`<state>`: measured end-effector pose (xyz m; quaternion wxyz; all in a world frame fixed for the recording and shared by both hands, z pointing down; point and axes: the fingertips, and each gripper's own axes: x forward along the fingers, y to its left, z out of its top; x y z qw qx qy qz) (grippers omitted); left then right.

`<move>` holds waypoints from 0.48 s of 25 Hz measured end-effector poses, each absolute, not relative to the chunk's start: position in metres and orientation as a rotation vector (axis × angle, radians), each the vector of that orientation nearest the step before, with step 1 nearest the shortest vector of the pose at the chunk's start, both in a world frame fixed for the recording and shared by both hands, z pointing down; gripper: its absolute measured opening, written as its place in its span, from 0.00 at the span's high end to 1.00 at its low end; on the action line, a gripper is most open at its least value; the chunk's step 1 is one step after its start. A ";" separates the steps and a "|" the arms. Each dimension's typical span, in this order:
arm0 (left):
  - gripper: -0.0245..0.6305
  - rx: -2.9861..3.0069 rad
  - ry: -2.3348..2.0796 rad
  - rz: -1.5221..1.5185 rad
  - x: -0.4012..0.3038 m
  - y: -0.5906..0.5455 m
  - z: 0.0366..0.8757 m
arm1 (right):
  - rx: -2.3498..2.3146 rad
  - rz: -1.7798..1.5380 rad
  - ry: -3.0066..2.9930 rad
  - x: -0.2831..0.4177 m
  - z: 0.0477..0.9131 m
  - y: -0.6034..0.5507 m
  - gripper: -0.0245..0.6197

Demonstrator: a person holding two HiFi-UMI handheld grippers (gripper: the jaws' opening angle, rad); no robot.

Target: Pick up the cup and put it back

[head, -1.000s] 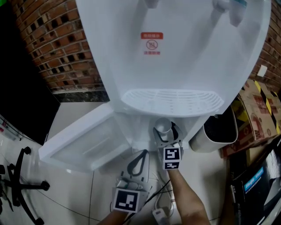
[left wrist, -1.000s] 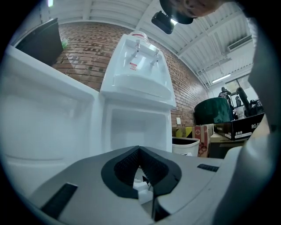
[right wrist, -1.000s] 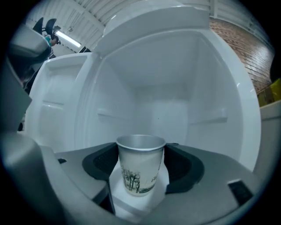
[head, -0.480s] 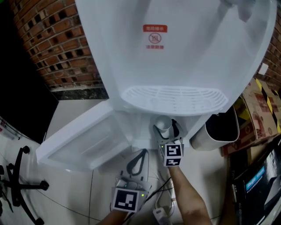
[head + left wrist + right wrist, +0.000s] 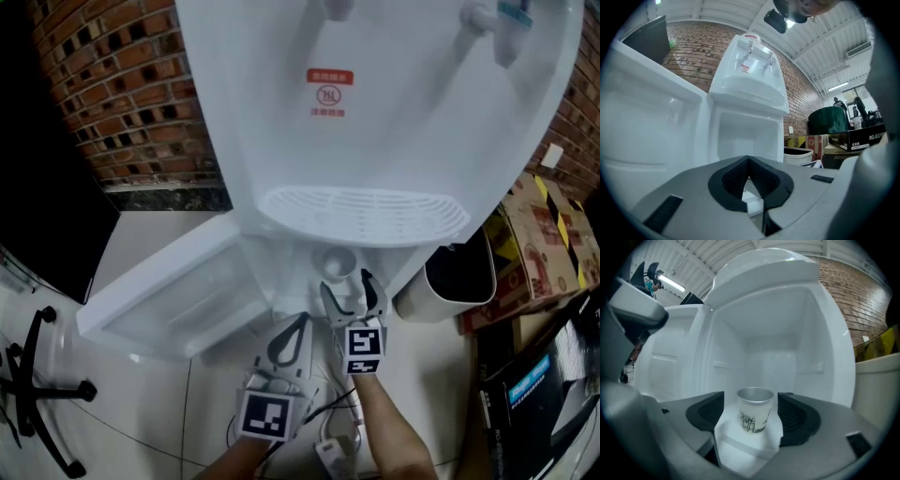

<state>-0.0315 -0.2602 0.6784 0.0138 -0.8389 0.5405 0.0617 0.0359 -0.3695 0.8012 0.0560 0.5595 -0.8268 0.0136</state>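
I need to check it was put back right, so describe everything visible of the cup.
The cup is pale, paper-looking, with dark print low on its wall. It stands upright, mouth up, on the white floor of the dispenser's open cabinet, in line with the gap between the right gripper's fingers, which have just been opening; neither touches it.

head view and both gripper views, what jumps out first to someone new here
The tall white water dispenser fills the scene against a brick wall, its lower cabinet door swung open to the left. In the cabinet stands a printed paper cup, and the right gripper, whose jaws have just been opening, frames it with jaws apart, not touching it.
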 end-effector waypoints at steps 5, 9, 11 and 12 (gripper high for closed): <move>0.96 -2.607 1.662 0.171 -0.026 -0.260 0.675 | 1.634 0.007 -2.528 0.027 0.773 -0.329 0.49; 0.96 -2.594 1.701 0.172 -0.034 -0.262 0.675 | 1.650 -0.036 -2.549 0.026 0.738 -0.303 0.65; 0.96 -2.581 1.707 0.183 -0.036 -0.262 0.671 | 1.671 -0.054 -2.563 0.026 0.720 -0.290 0.69; 0.96 -2.575 1.702 0.188 -0.035 -0.262 0.668 | 1.684 -0.064 -2.569 0.026 0.711 -0.284 0.73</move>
